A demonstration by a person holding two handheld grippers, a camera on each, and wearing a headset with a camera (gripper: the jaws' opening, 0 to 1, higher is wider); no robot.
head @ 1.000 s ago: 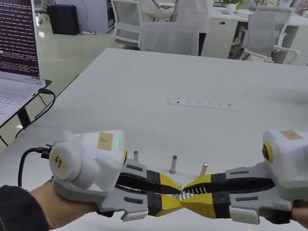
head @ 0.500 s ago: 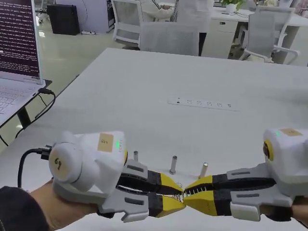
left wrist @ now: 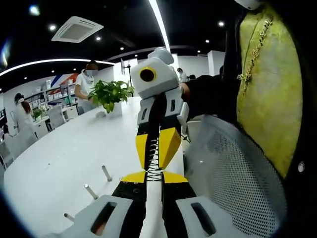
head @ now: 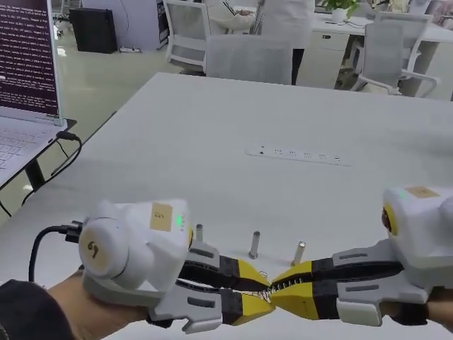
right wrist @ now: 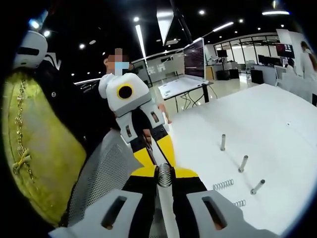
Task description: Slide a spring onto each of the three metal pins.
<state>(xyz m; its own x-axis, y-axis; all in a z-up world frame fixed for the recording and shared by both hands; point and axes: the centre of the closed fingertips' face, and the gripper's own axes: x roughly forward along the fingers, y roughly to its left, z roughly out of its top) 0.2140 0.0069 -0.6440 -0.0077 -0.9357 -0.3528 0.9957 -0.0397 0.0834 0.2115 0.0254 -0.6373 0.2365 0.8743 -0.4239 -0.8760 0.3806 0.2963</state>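
Both grippers are low at the near edge of the table, tip to tip. The right gripper is clenched on a spring that lies lengthwise between its yellow jaws. The left gripper is closed on the spring's other end, so both tongs hold the one spring, off the table and in front of the pins. The three pins stand upright in a row just beyond the jaw tips, all bare. In the right gripper view two loose springs lie flat on the table near the pins, not touching them. A power strip lies further back, mid-table. An open laptop sits on a stand off the table's left side, with a cable running from it. A hand grips each gripper body.
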